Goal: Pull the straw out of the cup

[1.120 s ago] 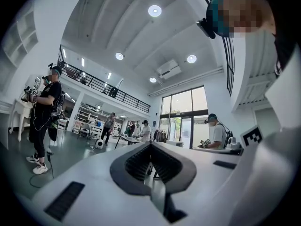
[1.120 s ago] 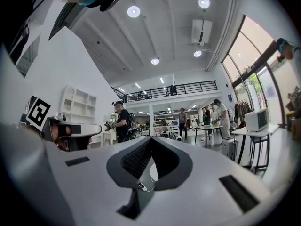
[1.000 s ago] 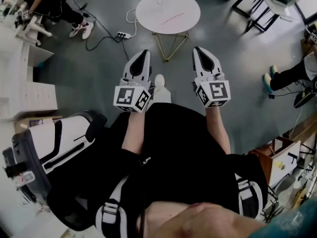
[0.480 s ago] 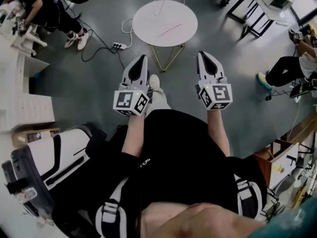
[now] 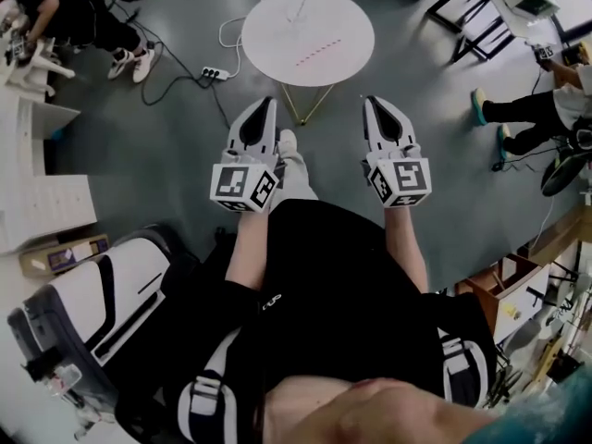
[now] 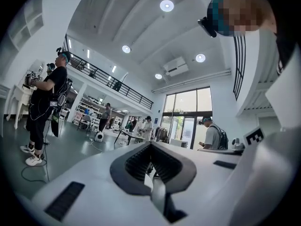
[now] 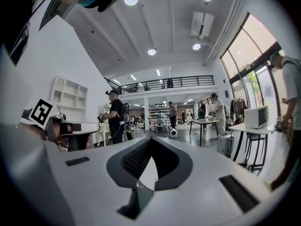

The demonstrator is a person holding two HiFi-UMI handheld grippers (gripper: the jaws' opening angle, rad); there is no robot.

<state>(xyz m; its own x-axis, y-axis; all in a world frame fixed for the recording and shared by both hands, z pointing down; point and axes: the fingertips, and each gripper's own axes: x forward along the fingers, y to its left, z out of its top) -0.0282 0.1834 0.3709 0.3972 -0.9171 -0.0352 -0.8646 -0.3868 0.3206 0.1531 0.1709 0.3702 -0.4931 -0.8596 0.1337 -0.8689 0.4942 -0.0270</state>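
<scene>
**Both tools clenched and empty, short of the round tabletop**

In the head view the left tool [image 5: 265, 103] and the right tool [image 5: 374, 100] are held side by side, well apart, both pointing towards the round white tabletop [image 5: 347, 26] ahead; neither reaches it, and grey floor [image 5: 166, 146] shows under their tips; the person's pale shoe [image 5: 289, 144] sits between them. Left gripper view: the two dark jaws meet at the tips with nothing caught between them, only the hall beyond; clenched on air. Right gripper view: same story, jaws pressed together at the tips, nothing in them. Each tool carries its marker cube [image 5: 245, 185] just ahead of the forearm.

On the tabletop, towards its far side, a thin pale stick stands tilted, and that's the straw [image 5: 301, 6]; the cup around it is too faint to make out; nearer the person a short pink dotted row [image 5: 319, 52] runs across the white surface. Thin gold legs [image 5: 310, 100] show under the tabletop; a white power strip [image 5: 214, 73] with dark cables lies on the floor to its left. Lower left sits a white-and-black case [image 5: 92, 285]; white shelving [image 5: 42, 188] runs along the left edge; a person in black [image 5: 79, 12] is at top left, and another person's legs [image 5: 518, 114] are at the right.
</scene>
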